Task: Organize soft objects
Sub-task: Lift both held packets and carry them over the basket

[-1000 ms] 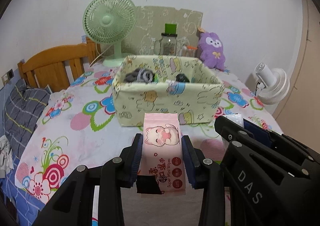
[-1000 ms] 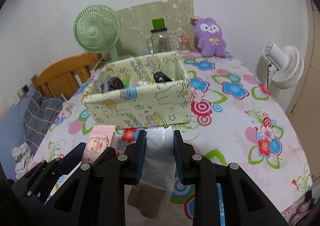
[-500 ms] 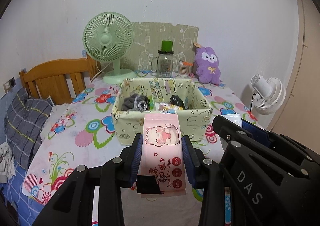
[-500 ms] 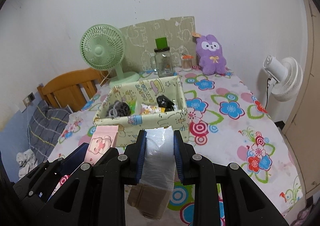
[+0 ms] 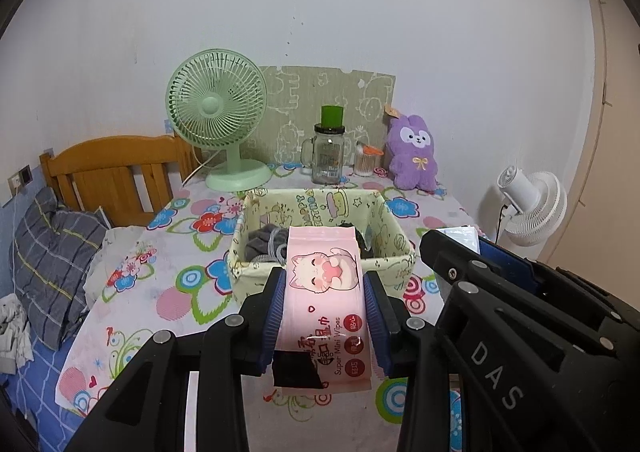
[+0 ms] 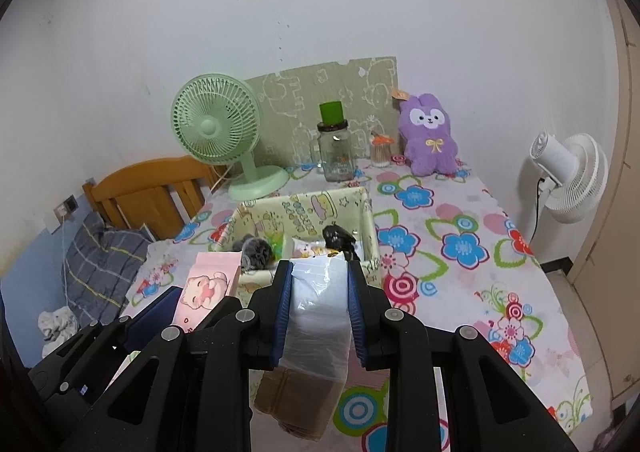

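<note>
My left claw point(image 5: 325, 300) grips the pink wipes pack point(image 5: 326, 304); my right claw point(image 6: 319, 306) grips a white tissue pack point(image 6: 318, 316); fabric box point(image 6: 362, 220) ahead.

green fan point(image 5: 216, 108) beside glass jar point(image 5: 328, 156), white fan point(image 6: 568, 176) apart

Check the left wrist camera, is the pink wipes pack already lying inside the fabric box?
No, the pink wipes pack is clamped between the left tongs, above the table.
</note>
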